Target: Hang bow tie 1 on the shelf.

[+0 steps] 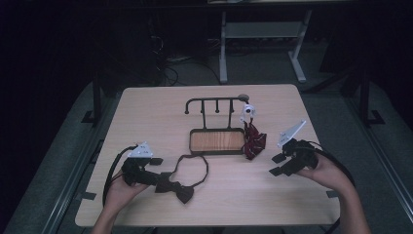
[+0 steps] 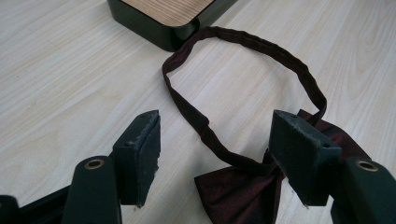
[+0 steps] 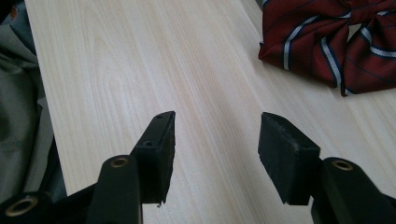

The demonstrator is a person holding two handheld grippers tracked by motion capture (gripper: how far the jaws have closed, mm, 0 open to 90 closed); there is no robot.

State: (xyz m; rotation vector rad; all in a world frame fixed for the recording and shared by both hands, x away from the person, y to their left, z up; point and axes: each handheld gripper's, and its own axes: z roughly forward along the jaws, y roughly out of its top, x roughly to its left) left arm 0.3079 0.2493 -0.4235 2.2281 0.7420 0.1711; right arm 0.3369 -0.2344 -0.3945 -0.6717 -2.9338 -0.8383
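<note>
So I count two bow ties: one dark maroon bow tie (image 1: 178, 189) and one striped red bow tie (image 1: 253, 140). One rack (image 1: 216, 124) with four hooks, plus two grippers.

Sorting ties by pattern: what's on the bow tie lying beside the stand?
The bow tie is dark red with white-and-navy diagonal stripes, clearest in the right gripper view.

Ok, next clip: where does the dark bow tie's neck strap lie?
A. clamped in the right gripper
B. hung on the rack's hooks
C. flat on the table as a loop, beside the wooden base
C: the dark bow tie lies on the table, its strap an open loop reaching the rack's wooden base.
</note>
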